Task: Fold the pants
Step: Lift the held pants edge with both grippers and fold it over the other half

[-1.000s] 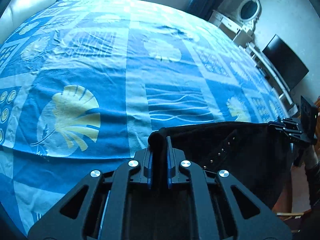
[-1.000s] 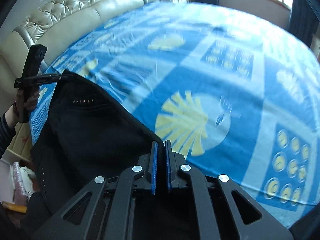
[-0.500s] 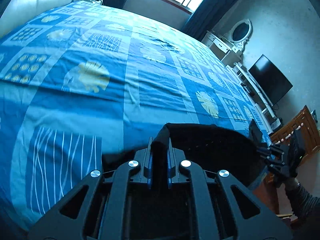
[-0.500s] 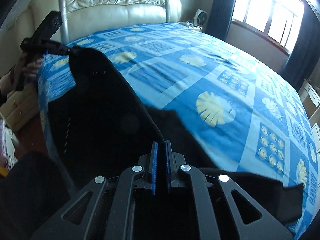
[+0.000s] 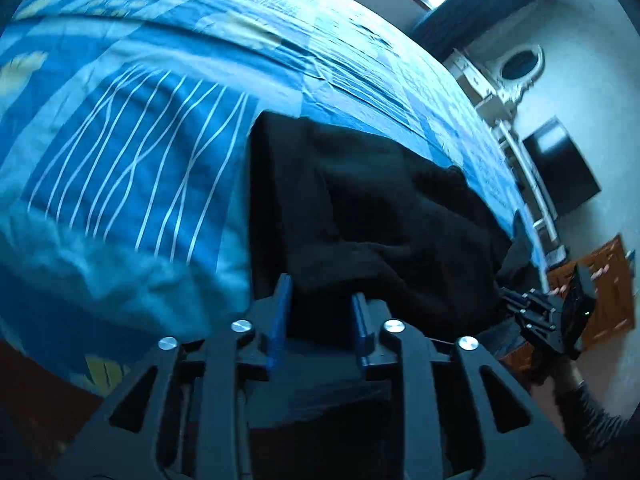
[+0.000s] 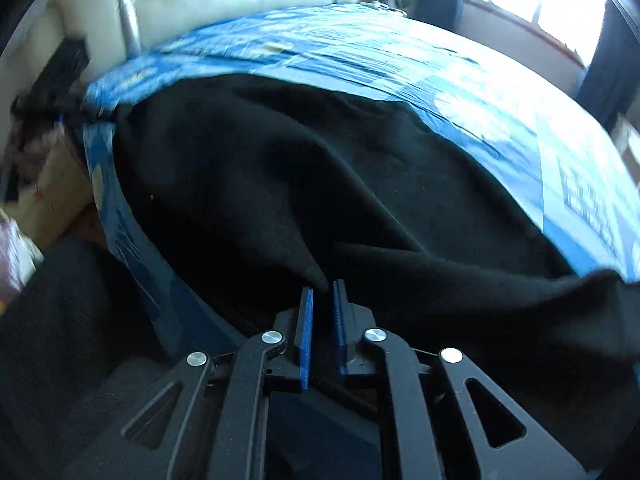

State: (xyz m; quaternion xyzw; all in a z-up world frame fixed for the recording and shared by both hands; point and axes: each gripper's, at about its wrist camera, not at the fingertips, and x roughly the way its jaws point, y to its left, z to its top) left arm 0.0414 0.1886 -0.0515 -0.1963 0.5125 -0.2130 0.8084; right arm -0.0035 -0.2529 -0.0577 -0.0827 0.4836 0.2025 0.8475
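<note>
Pants (image 6: 304,184), black and soft, lie spread along the near edge of a bed (image 5: 132,152) covered in a blue patterned sheet, with some of the cloth hanging off the side toward the person. The fabric looks thick and fleecy: it should drape and bunch rather than hold a crease, weigh little, and slide easily over the sheet, so it will likely need smoothing after each fold. The best places to take hold are probably the firmer edges, the waistband or the leg hems, pinching a small ridge of cloth at each corner so both layers come along together.

The left gripper (image 5: 322,316) points steeply down at the edge of the bed and its jaws are opening; dark cloth lies between the blue pads (image 5: 280,320), but they stand apart and do not press on it. The right gripper (image 6: 323,320) also tilts steeply down, and its jaws are opening too. A peak of the fabric sits right at its tips, and with the blur I cannot be sure whether the pads still pinch it or have just let go; a narrow gap shows between them, so it looks released. In the left view the right gripper shows off to the side past the corner of the bed, held in a sleeved hand (image 5: 576,384).
</note>
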